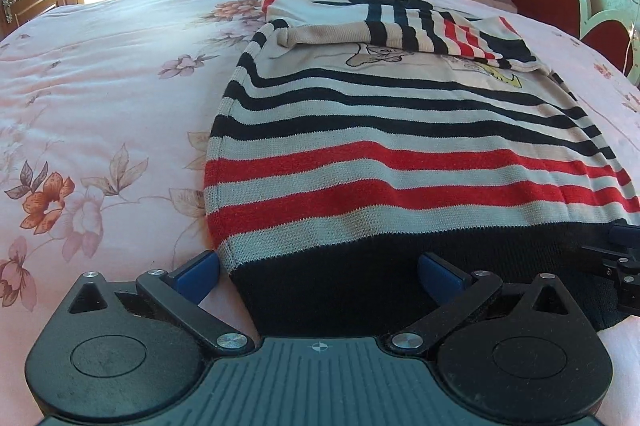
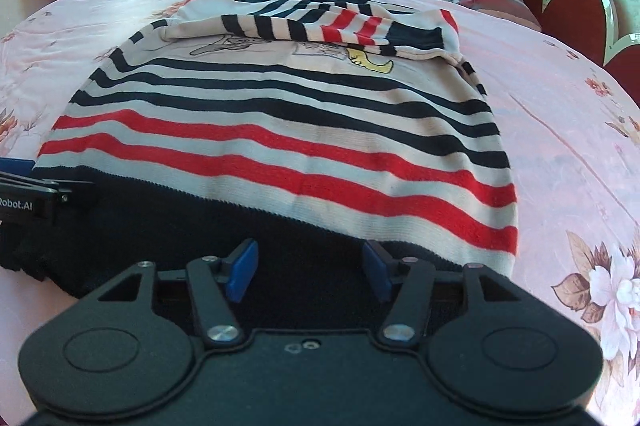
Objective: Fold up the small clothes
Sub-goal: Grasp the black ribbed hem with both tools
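Striped knit sweater (image 1: 400,130) flat on floral bed (image 1: 100,86), sleeves already folded across chest. Left claw (image 1: 320,276) and right claw (image 2: 308,272) both wide open over black hem (image 2: 200,226), gripping nothing. Likely next: pinch hem corners, fold toward collar.

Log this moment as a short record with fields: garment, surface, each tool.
garment: striped knit sweater in red, navy and cream, lying flat, sleeves folded across the chest
surface: pink floral bedspread
left tool: open, at the navy hem's left corner
right tool: open, over the navy hem
fold stage: bottom hem not yet lifted
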### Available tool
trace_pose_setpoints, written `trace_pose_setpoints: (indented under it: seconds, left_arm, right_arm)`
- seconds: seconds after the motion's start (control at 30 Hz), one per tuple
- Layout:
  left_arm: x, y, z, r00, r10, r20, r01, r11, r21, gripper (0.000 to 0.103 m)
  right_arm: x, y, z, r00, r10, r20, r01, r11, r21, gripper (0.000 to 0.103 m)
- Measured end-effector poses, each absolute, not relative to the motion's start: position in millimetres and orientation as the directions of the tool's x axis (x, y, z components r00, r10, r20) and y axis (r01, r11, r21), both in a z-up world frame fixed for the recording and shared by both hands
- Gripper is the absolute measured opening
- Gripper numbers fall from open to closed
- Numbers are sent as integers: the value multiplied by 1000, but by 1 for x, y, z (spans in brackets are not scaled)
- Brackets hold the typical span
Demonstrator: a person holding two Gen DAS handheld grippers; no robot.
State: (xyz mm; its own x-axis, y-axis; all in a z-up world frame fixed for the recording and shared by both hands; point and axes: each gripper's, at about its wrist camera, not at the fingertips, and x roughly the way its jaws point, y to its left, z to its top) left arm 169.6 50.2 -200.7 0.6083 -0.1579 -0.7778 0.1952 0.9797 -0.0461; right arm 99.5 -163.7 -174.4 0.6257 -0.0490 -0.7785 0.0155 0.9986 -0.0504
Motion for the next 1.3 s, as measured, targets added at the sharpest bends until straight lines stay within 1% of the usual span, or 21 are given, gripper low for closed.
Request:
trace_pose_setpoints:
  seconds: [0.17,0.43,0.5,0.63,0.67,0.73,0.77,0.8,0.83,0.93,1.0,1.07,1.13,1.17,1.2,1.23,1.27,1.3]
  left_arm:
    - [168,53,-200,605,-174,-777,199,978,-64,103]
    - [160,61,-200,592,-213,-777,232,969,-89,103]
    - [159,65,-199,582,-228,-780,247,964,-98,103]
    - [156,73,-197,566,-259,-783,234,961,-149,102]
    - [156,76,-196,559,-268,-785,226,960,-167,100]
    - [153,81,-193,559,-265,-785,206,962,-179,75]
    - [153,84,-191,553,-273,-787,198,961,-194,69]
    - [153,87,-190,545,-282,-790,189,959,-211,57]
    - [154,91,-190,535,-292,-793,175,956,-235,50]
    - [156,99,-190,501,-327,-801,132,944,-303,45]
    - [153,95,-190,480,-337,-810,152,941,-301,45]
    - [150,91,-191,460,-345,-818,179,938,-295,45]
    - [149,86,-191,469,-339,-816,189,941,-282,45]
    - [150,85,-190,474,-342,-811,191,939,-285,45]
    - [151,85,-189,477,-350,-806,185,937,-298,44]
    - [153,85,-187,474,-366,-800,179,930,-320,32]
    - [155,86,-186,466,-382,-798,175,924,-340,19]
    - [157,86,-185,459,-401,-793,175,916,-362,8]
  right_arm:
    - [87,-176,-171,617,-90,-782,74,996,-56,60]
    - [65,-213,-156,620,-147,-770,223,975,-7,63]
    - [62,-226,-157,612,-153,-776,260,965,14,66]
    - [67,-243,-168,590,-130,-797,294,954,61,66]
    - [70,-245,-172,582,-119,-804,296,952,74,66]
    - [73,-247,-176,583,-91,-808,293,951,104,67]
    - [74,-246,-175,584,-82,-808,283,953,109,62]
    - [74,-245,-175,583,-68,-810,274,955,117,57]
    - [74,-244,-174,581,-58,-812,270,955,124,56]
    - [72,-245,-173,569,-27,-822,258,955,147,48]
    - [70,-247,-171,558,9,-830,248,952,177,36]
    - [70,-248,-171,548,18,-836,237,955,176,34]
    - [72,-248,-173,542,25,-840,233,956,178,36]
    - [73,-247,-173,541,25,-841,228,958,175,38]
    - [75,-245,-173,538,20,-842,225,960,167,37]
    - [76,-242,-171,538,31,-842,219,960,176,34]
    - [76,-242,-171,535,67,-842,204,957,206,15]
    - [76,-241,-170,529,102,-842,195,952,238,11]
